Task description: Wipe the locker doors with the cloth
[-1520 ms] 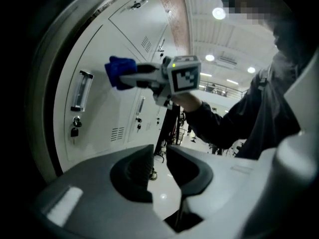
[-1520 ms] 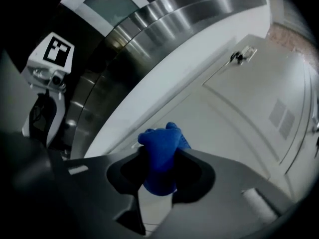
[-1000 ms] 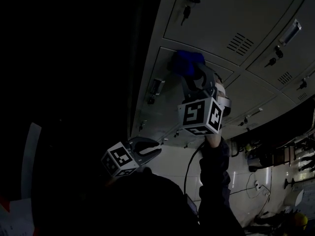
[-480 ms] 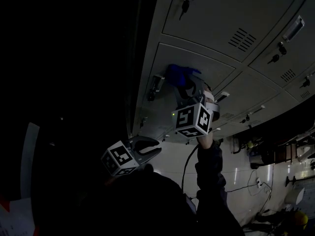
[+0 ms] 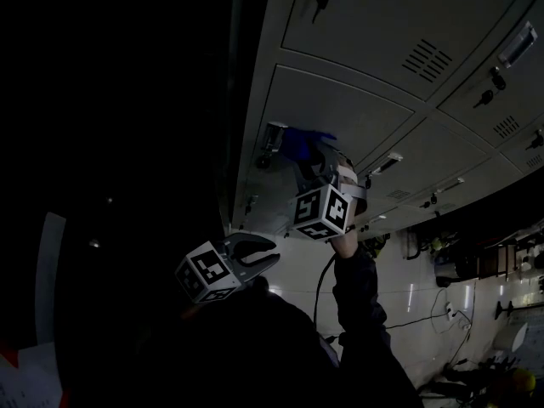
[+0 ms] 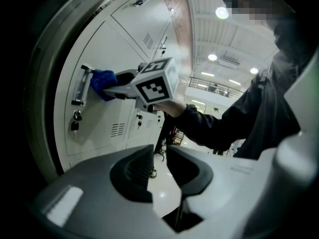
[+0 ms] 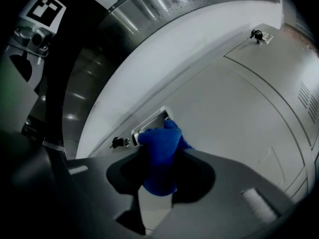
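Note:
A blue cloth (image 7: 160, 153) is clamped between the jaws of my right gripper (image 7: 162, 166), which is shut on it. The cloth (image 5: 299, 143) presses on a grey locker door (image 5: 340, 113) right beside that door's metal handle (image 5: 272, 138). The left gripper view shows the same contact from the side, with the cloth (image 6: 103, 77) against the handle (image 6: 79, 86). My left gripper (image 5: 272, 259) hangs lower, away from the lockers. Its jaws stand together with only a thin slit between them and hold nothing (image 6: 159, 151).
More grey locker doors with vents, keys and handles run to the right (image 5: 476, 75). A key lock (image 7: 117, 142) sits left of the handle. A dark curved edge borders the lockers on the left. A tiled floor with a cable (image 5: 425, 317) lies below.
My right gripper has slid the cloth leftward across the door, from the door's upper middle to the handle. The left gripper has stayed put.

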`<control>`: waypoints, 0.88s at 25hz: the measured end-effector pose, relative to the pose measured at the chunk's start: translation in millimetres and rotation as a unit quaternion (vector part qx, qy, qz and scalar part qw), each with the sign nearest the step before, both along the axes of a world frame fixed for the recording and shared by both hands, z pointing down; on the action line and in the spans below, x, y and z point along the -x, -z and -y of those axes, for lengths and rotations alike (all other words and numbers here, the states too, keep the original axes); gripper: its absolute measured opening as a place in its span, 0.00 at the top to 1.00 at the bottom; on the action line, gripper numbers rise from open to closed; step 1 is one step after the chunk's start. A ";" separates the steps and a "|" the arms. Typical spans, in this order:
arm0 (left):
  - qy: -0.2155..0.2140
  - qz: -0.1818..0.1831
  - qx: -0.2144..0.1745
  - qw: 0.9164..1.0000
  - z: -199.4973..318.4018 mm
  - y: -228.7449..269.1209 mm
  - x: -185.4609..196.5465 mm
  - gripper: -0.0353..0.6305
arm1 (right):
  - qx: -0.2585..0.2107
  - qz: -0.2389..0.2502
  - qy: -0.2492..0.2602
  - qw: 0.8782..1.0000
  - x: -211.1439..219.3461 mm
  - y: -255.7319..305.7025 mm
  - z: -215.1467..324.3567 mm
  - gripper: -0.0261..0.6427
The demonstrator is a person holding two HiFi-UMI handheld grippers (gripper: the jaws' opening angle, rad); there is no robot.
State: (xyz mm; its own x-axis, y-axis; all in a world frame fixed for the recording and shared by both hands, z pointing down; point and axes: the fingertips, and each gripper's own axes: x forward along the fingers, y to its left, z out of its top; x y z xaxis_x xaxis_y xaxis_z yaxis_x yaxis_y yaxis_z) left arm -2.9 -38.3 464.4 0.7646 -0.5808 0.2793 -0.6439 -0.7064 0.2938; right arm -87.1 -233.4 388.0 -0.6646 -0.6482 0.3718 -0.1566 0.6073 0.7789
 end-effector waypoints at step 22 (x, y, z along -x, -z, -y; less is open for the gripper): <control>0.007 0.008 0.025 1.000 13.9 -10.8 9.7 0.86 | 0.104 -0.072 0.010 0.992 2.7 -163.1 -6.2 0.78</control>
